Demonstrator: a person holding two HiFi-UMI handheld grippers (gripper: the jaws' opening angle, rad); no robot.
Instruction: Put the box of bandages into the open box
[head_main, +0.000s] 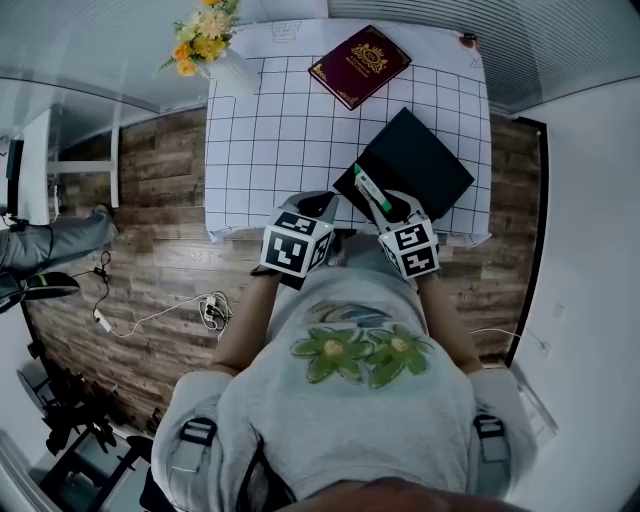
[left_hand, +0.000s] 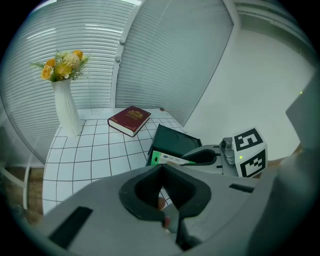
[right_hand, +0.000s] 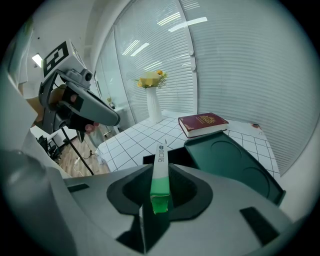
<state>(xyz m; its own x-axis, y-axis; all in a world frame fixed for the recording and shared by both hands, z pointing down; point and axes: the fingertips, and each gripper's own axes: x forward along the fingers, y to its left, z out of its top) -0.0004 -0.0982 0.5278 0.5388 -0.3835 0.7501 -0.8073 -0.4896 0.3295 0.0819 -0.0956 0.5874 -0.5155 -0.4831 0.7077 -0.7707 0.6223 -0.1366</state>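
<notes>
The bandage box (head_main: 371, 190) is a thin green and white carton, held edge-up in my right gripper (head_main: 375, 198), which is shut on it. In the right gripper view the carton (right_hand: 161, 172) sticks out between the jaws over the table's near edge. Just beyond it lies the dark open box (head_main: 412, 162), its lid (right_hand: 235, 160) folded back to the right. My left gripper (head_main: 318, 205) hangs beside the right one at the table's front edge. Its jaws (left_hand: 161, 169) meet at the tips with nothing between them.
The table (head_main: 270, 140) has a white cloth with a black grid. A maroon book (head_main: 360, 65) lies at the far side. A white vase of yellow flowers (head_main: 205, 40) stands at the far left corner. Wooden floor with cables surrounds the table.
</notes>
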